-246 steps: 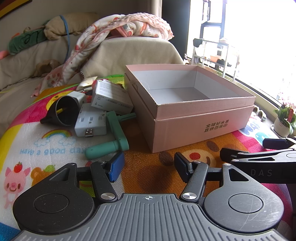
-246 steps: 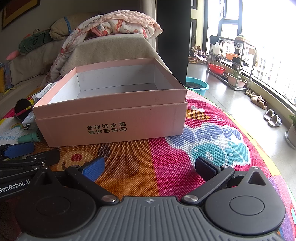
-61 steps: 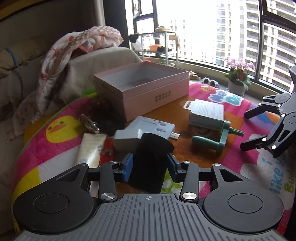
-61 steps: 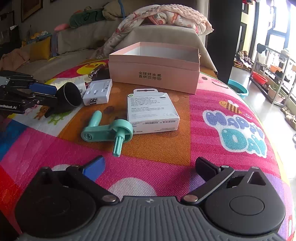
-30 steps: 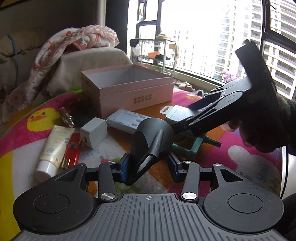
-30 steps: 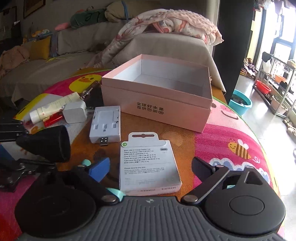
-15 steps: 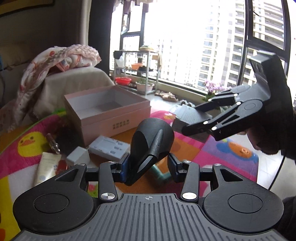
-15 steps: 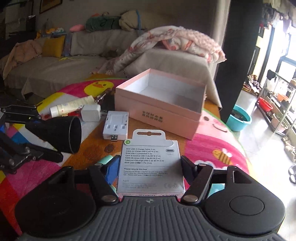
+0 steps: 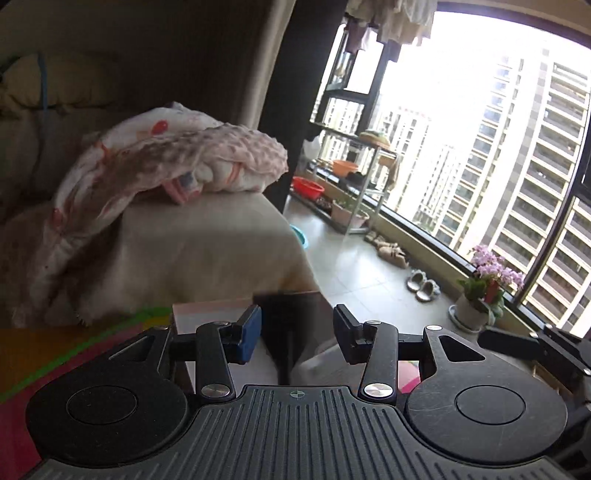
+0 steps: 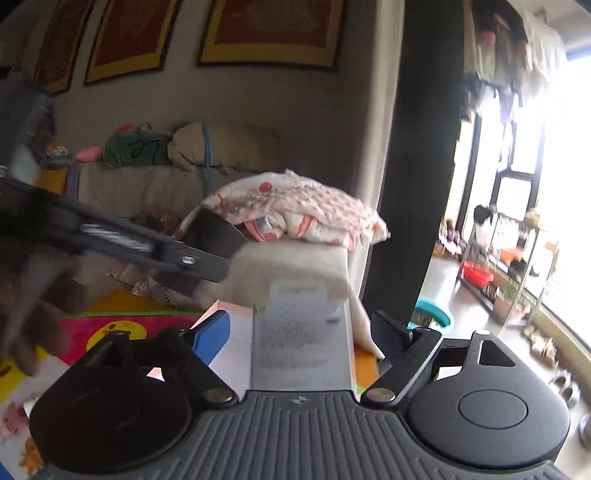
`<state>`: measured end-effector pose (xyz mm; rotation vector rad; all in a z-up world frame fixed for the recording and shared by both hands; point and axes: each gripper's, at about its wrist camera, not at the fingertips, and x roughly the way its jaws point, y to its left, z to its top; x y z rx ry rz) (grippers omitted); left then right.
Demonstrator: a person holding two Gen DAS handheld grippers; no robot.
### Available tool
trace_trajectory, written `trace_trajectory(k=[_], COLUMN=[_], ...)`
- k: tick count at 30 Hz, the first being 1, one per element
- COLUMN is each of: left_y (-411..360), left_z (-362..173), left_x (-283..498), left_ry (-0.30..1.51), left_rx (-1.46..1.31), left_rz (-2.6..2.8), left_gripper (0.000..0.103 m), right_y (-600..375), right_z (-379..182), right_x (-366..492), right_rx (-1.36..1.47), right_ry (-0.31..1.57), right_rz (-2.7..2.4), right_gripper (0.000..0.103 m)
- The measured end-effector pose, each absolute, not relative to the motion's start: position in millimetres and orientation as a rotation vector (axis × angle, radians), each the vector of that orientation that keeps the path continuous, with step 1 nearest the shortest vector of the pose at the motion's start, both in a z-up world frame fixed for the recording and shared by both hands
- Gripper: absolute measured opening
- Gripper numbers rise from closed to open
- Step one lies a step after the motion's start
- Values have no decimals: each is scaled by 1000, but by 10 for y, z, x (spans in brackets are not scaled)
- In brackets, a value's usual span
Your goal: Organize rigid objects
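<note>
The left gripper (image 9: 295, 328) is holding a black funnel (image 9: 291, 325) between its half-open jaws. The blue pad is pressing one side of it, and the black pad is sitting against the other. In the left wrist view the funnel is showing only as a dark, blurred shape above a corner of the pink box (image 9: 207, 312). The right wrist view is showing it more plainly: its wide mouth is hanging in the air off the end of the left gripper's finger, in front of the blanket (image 10: 295, 210).

The right gripper (image 10: 299, 328) is standing wide, and its jaws have just been opening. A white cable package (image 10: 301, 332) is lying between them, printed face up and blurred, with a gap on each side between it and the pads, so they are not gripping it. It is sitting over the near edge of the pink box, whose white inside is peeking out to its left. The left wrist view is not showing the package at all and is catching only a dark finger of the right gripper at its right edge.

The left wrist view alone is taking in potted flowers (image 9: 491, 280) and slippers (image 9: 421, 284) by the window. Only the right wrist view is showing the framed pictures (image 10: 269, 29) and the duck on the play mat (image 10: 122, 328).
</note>
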<state>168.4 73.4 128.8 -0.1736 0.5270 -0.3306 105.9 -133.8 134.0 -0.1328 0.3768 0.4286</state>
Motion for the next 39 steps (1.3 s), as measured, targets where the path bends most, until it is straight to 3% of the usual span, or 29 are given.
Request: trace_trajectory(k=[7, 10, 15, 20, 21, 22, 24, 32, 39], left_y=[1232, 1552, 1879, 1650, 1608, 1579, 1574, 1666, 1470], left_z=[959, 816, 585, 452, 379, 300, 176, 139, 70], left_x=[1047, 994, 1382, 2081, 2230, 2334, 2392, 1462, 760], left_ry=[448, 498, 628, 675, 718, 771, 843, 843, 883], left_rx=[-142, -159, -362, -241, -205, -182, -165, -291, -396], left_rz=[-245, -152, -108, -68, -54, -55, -92, -217, -339], left_gripper=[47, 47, 47, 47, 40, 26, 16, 14, 16], right_y=[-1463, -1377, -1283, -1257, -1249, -1246, -1280, -1524, -1167], right_z=[605, 420, 232, 277, 293, 315, 337, 285, 253], right_x=[564, 505, 530, 374, 344, 315, 271, 194, 242], right_rx=[-190, -252, -155, -99, -111, -128, -155, -130, -186], right_ry=[513, 542, 613, 598, 587, 576, 558, 588, 611], right_rz=[498, 527, 516, 541, 547, 545, 528, 529, 607], right_gripper=[90, 90, 90, 90, 90, 90, 90, 90, 90])
